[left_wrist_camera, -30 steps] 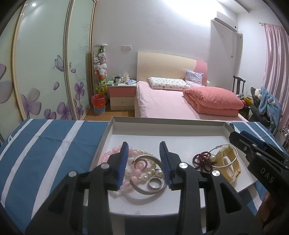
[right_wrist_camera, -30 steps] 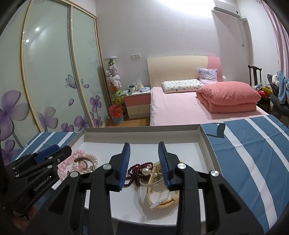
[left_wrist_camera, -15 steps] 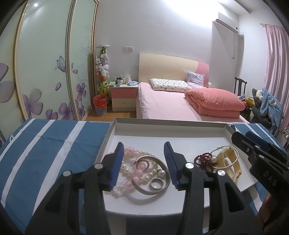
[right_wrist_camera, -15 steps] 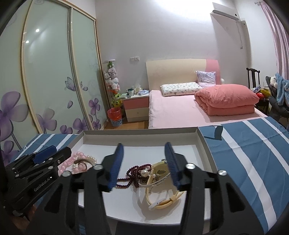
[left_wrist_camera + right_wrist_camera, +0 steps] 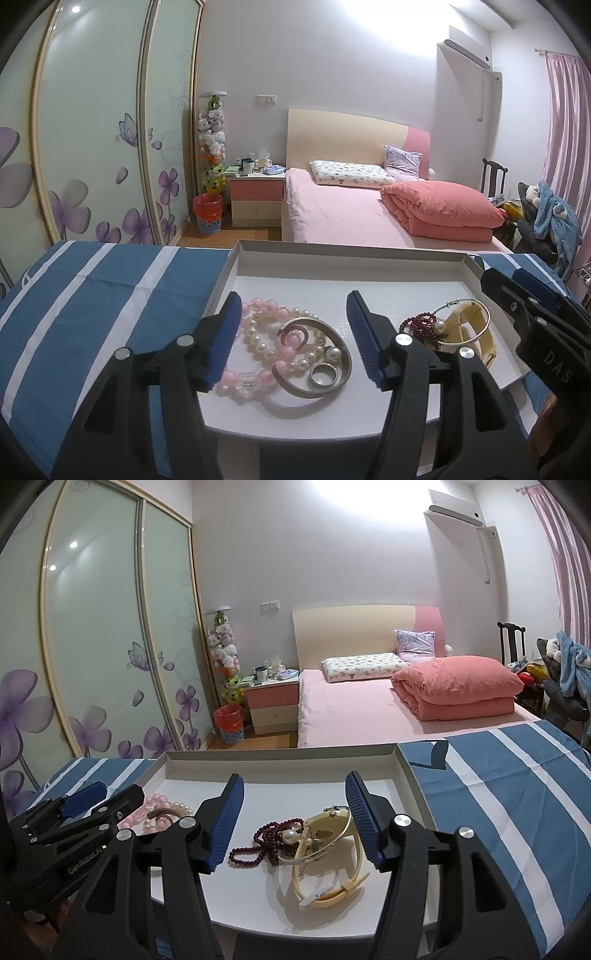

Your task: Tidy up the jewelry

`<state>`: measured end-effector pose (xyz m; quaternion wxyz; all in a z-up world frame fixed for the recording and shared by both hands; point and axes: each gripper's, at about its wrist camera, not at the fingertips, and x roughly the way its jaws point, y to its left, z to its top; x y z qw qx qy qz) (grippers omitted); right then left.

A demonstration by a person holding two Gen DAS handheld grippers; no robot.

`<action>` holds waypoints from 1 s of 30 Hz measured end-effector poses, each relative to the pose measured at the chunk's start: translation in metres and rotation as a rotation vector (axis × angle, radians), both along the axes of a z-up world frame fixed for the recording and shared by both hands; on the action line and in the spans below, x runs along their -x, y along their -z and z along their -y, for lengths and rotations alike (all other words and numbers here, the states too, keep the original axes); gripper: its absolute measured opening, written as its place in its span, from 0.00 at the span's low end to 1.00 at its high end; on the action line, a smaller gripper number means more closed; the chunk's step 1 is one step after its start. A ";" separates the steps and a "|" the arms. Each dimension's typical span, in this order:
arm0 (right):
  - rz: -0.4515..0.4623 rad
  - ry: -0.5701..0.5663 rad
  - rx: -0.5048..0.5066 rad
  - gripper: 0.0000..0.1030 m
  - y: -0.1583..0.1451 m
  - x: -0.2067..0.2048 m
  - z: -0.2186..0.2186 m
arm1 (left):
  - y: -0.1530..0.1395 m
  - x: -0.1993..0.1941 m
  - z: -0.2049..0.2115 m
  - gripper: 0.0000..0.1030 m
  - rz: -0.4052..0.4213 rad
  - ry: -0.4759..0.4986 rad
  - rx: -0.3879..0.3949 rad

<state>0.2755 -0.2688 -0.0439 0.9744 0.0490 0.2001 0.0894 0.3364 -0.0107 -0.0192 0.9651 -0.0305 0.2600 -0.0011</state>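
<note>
A white tray [image 5: 332,258] lies on a blue striped cloth. Its left pile holds a pink bead bracelet [image 5: 266,306], a pearl bracelet [image 5: 258,341], a silver bangle [image 5: 314,392] and a ring [image 5: 324,374]. My left gripper [image 5: 293,332] hovers over this pile, jaws opening, pads touching nothing. On the right of the tray lie a dark red bead bracelet [image 5: 273,838], a cream watch [image 5: 328,827] and a thin silver hoop [image 5: 321,851]. My right gripper [image 5: 293,812] hovers over them, jaws opening, nothing pressed between the pads. Each gripper shows in the other's view.
The blue and white striped cloth [image 5: 92,295] covers the surface around the tray [image 5: 280,757]. Beyond it stand a pink bed [image 5: 351,218], a nightstand [image 5: 256,199], a red waste basket [image 5: 207,214], flowered wardrobe doors [image 5: 92,147] and a chair with clothes [image 5: 546,218].
Both grippers' jaws have spread wider apart. Neither hand has shifted, and the jewelry lies where it was.
</note>
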 end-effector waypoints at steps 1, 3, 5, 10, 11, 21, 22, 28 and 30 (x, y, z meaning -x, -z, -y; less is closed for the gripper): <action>0.001 0.001 -0.001 0.58 0.000 0.001 0.001 | 0.000 0.000 0.000 0.57 -0.001 0.000 0.001; 0.002 0.005 -0.004 0.59 0.000 0.000 0.002 | 0.000 0.000 -0.001 0.57 -0.002 -0.002 0.002; 0.000 0.011 -0.012 0.59 0.000 -0.001 0.004 | 0.000 -0.001 -0.002 0.57 -0.005 -0.003 0.003; -0.010 0.022 -0.031 0.59 0.002 -0.002 0.009 | 0.000 0.000 -0.004 0.57 -0.005 -0.004 0.001; -0.011 0.023 -0.032 0.60 0.002 -0.002 0.010 | 0.000 -0.001 -0.004 0.58 -0.005 -0.004 0.001; 0.014 0.055 -0.026 0.80 0.002 0.004 0.012 | 0.001 0.004 -0.007 0.68 -0.006 -0.029 -0.005; 0.012 0.063 -0.005 0.82 0.001 0.006 0.011 | 0.002 0.006 -0.008 0.69 -0.015 -0.032 -0.015; -0.015 0.032 0.027 0.97 -0.005 0.036 0.009 | -0.001 0.040 -0.018 0.82 -0.036 -0.001 -0.016; -0.024 0.033 0.040 0.98 -0.007 0.047 0.009 | -0.005 0.055 -0.022 0.86 -0.024 0.002 -0.016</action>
